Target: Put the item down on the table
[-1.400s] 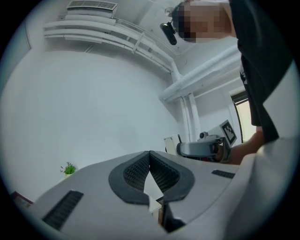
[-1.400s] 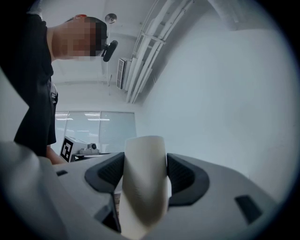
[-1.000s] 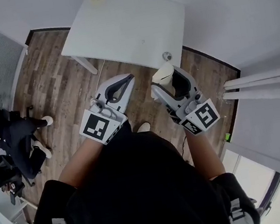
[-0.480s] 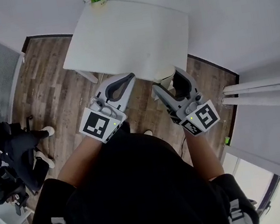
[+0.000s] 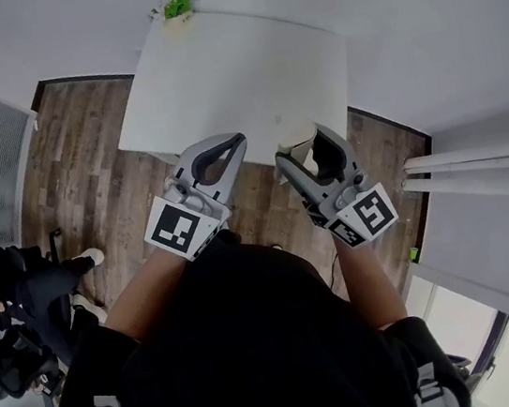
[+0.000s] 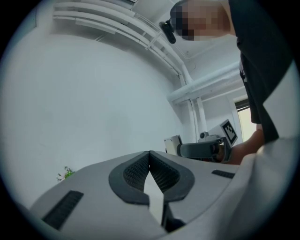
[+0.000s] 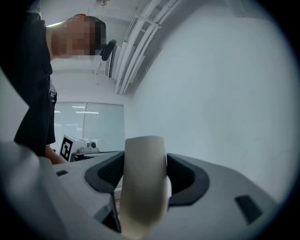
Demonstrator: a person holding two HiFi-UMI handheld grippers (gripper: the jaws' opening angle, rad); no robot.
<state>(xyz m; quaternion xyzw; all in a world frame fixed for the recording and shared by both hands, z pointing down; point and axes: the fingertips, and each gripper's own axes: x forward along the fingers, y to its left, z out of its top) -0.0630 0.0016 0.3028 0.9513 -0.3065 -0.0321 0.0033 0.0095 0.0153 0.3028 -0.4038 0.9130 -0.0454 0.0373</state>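
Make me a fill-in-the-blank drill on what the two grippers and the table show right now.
1. The right gripper has its jaws ____ on the cream item.
2. The left gripper has its jaws together with ____ between them.
3. The small plant at the far corner of the white table is ____ in colour.

Missing words: shut; nothing; green.

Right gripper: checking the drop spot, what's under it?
Under the right gripper: white table's near edge and wood floor. Its gripped cream item hides the spot directly below.
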